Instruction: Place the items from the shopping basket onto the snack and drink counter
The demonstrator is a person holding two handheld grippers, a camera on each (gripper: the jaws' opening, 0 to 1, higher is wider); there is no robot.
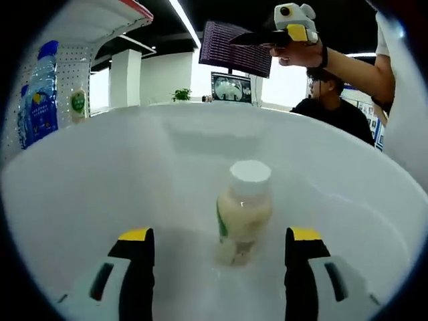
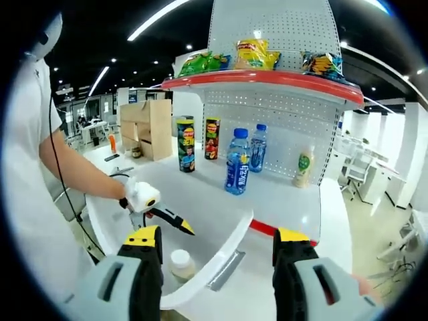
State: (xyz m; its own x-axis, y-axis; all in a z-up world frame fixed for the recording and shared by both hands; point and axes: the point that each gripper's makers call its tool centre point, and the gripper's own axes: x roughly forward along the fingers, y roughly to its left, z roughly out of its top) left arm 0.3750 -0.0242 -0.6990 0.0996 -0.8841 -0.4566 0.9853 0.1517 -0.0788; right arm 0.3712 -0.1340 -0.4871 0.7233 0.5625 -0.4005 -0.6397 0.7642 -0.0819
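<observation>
While held low inside the white basket (image 1: 80, 200), had the left gripper (image 1: 221, 235) wide open, with nothing between the jaws. Found the bottle (image 1: 244, 210), white-capped, standing upright on the basket floor just ahead of the jaws, a little toward the right one and not touched. Saw smooth basket walls on all sides, with free floor left of the bottle and behind it. Above the far rim, noticed the right gripper (image 1: 291, 23) held high in a hand (image 1: 301, 53), and further back a seated person (image 1: 334, 107) and a screen (image 1: 231, 87).

In the right gripper view, found the right gripper (image 2: 217, 235) open too and empty, above the basket rim. Saw the left gripper (image 2: 157, 215) pointing down into the basket toward the bottle (image 2: 180, 262). Beyond the rim, found the counter (image 2: 281, 200) with two cans (image 2: 186, 144), two blue bottles (image 2: 237, 160) and a small bottle (image 2: 304, 167) near the back panel, and chip bags (image 2: 257, 53) on the upper shelf. Found bare counter in front of them, next to the basket.
</observation>
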